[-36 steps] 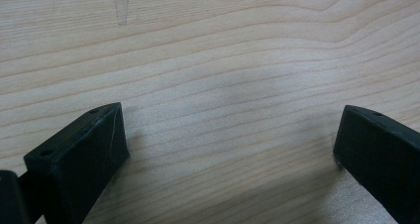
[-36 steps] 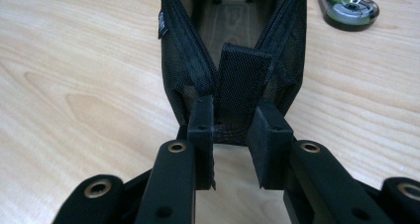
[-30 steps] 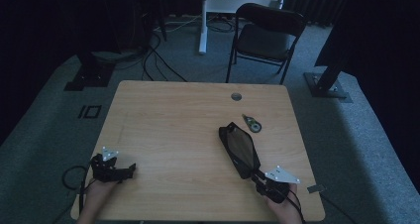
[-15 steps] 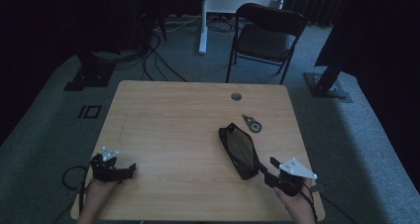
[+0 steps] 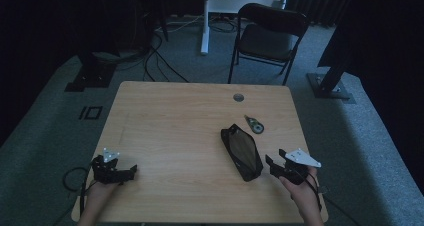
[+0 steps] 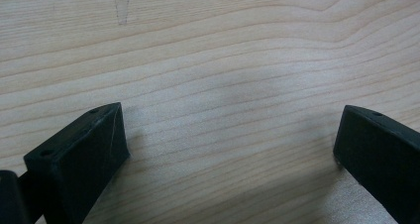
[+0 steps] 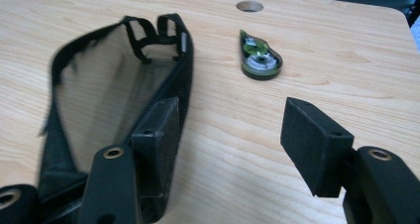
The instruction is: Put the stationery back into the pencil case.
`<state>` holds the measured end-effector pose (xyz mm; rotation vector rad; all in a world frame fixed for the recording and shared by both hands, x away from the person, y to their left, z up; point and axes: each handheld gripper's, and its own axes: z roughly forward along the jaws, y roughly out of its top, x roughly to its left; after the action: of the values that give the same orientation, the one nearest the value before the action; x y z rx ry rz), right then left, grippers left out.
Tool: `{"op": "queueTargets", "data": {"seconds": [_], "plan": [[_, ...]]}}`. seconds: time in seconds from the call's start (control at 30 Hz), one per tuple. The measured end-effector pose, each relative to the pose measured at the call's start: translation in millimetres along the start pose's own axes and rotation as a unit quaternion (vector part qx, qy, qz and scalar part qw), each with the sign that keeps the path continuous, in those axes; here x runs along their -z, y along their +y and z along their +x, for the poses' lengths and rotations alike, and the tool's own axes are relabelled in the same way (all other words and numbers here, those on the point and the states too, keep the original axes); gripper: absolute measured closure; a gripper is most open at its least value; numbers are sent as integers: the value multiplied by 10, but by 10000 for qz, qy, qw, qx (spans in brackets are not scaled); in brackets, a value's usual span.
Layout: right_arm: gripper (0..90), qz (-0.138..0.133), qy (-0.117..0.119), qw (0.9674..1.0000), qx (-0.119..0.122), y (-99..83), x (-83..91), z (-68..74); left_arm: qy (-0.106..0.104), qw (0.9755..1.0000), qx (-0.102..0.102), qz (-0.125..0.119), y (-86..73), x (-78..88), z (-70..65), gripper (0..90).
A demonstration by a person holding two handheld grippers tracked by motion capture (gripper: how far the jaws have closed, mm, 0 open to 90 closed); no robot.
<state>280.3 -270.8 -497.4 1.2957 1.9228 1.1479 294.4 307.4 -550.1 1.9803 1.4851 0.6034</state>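
A black mesh pouch (image 5: 242, 152) (image 7: 114, 85) lies flat on the wooden table (image 5: 175, 121), right of centre. Beyond it rests a green and black correction-tape dispenser (image 5: 255, 124) (image 7: 258, 55). My right gripper (image 5: 275, 157) (image 7: 233, 115) sits just right of the pouch's near end. Its jaws have just been opening and stand apart over bare wood, one jaw alongside the pouch's edge. At the near left corner my left gripper (image 5: 129, 171) (image 6: 232, 122) rests low over the table, open, with only wood grain between its jaws.
A round cable hole (image 5: 238, 97) (image 7: 249, 6) is cut near the table's far edge. A dark folding chair (image 5: 270, 36) stands behind the table. Cables run over the grey carpet at the back left.
The right gripper has let go of the pouch's near end, opened its jaws and drawn off to the right. The left gripper has stayed put.
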Motion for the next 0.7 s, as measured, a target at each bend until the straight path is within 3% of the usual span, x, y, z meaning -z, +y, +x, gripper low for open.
{"op": "queueTargets", "data": {"seconds": [0.33, 0.7], "plan": [[333, 137, -163, 9997, -99, 50, -213, -193, 1, 10000, -4, 3, 0, 0, 0, 2], [263, 343, -173, 9991, -156, 75, -424, -277, -1, 10000, 0, 0, 0, 0, 0, 2]]}}
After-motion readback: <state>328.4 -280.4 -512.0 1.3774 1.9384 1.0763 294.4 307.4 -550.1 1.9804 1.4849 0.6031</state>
